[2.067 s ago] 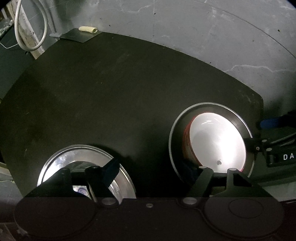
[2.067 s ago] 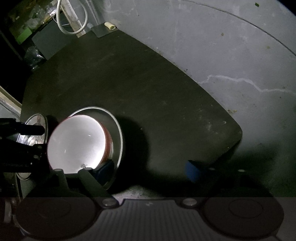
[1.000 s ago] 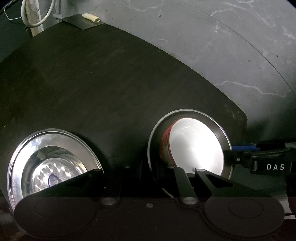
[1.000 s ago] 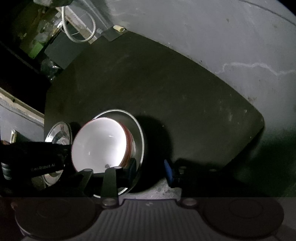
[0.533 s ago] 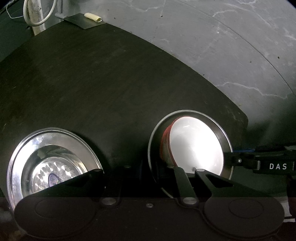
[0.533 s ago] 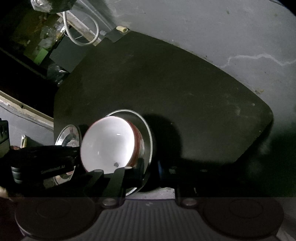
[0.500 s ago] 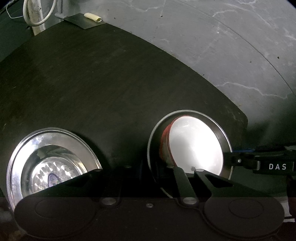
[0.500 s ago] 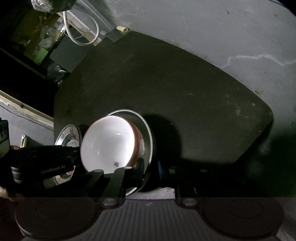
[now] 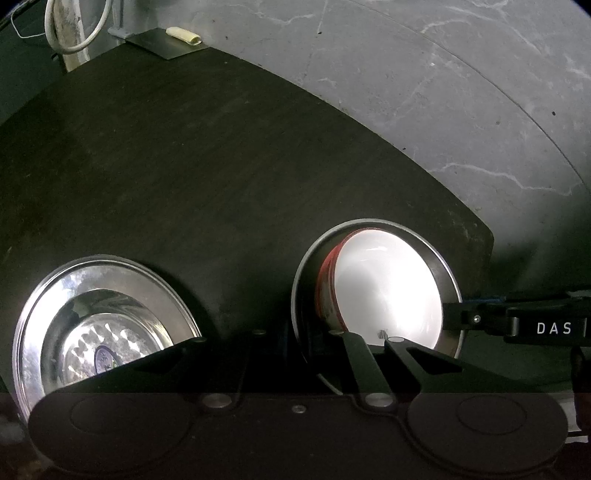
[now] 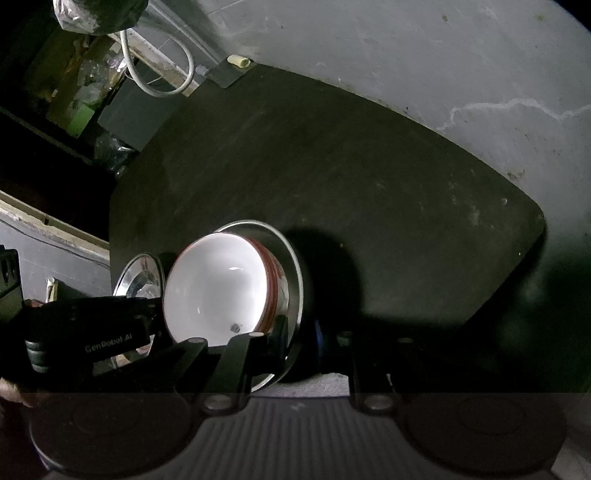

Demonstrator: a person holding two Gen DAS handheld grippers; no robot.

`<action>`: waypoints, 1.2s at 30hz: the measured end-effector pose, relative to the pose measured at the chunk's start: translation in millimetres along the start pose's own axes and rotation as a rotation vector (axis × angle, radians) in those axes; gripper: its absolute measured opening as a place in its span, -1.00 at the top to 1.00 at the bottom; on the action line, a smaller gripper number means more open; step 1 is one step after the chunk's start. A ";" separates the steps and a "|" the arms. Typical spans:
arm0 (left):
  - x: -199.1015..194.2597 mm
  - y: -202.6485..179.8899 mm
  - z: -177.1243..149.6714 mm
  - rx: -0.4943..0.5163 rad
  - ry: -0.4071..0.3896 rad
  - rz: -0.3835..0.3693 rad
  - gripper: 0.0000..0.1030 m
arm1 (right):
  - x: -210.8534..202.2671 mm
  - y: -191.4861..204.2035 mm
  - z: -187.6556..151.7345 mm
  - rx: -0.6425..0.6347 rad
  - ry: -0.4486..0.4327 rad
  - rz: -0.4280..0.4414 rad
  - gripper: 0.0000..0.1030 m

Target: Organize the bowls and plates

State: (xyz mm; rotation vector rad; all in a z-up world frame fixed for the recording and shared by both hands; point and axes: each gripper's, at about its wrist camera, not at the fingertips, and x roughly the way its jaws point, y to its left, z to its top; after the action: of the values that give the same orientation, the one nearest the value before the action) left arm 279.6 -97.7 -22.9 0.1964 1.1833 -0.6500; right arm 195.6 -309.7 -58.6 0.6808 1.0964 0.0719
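A white bowl with a red rim (image 9: 388, 295) (image 10: 218, 291) sits in a steel plate (image 9: 448, 266) (image 10: 291, 269) near the front edge of the dark table. My left gripper (image 9: 293, 332) is shut on the plate's left rim; its dark fingers are hard to make out. In the right wrist view the left gripper (image 10: 157, 308) comes in from the left, and the bowl hides that rim. My right gripper (image 10: 306, 336) is shut on the plate's opposite rim, a blue pad showing beside the edge. In the left wrist view the right gripper (image 9: 452, 317) reaches in from the right.
A second steel plate (image 9: 103, 325) (image 10: 140, 273) lies to the left, bare but for a sticker in its middle. The dark table (image 9: 221, 166) stands on a cracked grey floor (image 9: 406, 92). A white cable (image 9: 74, 33) and a metal sheet (image 9: 166, 44) lie at the far corner.
My left gripper left the bare plate, moved right and shut on the bowl plate's rim. My right gripper's jaws then closed on the opposite rim. The plate and bowl stayed put.
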 end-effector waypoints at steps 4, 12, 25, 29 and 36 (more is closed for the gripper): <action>0.1 -0.1 0.5 -0.001 0.002 0.002 0.85 | 0.8 -0.8 0.2 -0.001 0.003 -0.001 0.64; 0.3 -0.5 -0.8 0.001 -0.002 0.007 0.87 | 0.4 0.5 -1.5 0.003 -0.002 -0.002 0.64; -7.9 5.1 -3.3 -0.023 -0.028 -0.003 0.88 | -0.6 -0.1 -2.2 0.033 -0.001 0.013 0.65; -14.4 7.3 -3.0 -0.035 -0.044 -0.003 0.89 | -2.0 3.7 -1.3 0.028 -0.005 0.019 0.65; -32.6 14.7 -3.2 -0.066 -0.082 0.007 0.89 | -5.1 16.3 3.9 0.001 -0.016 0.042 0.65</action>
State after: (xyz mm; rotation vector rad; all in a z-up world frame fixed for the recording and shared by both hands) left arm 278.2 -72.4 2.6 0.1166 1.1229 -0.6068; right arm 200.8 -300.5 -44.7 0.7045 1.0675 0.1016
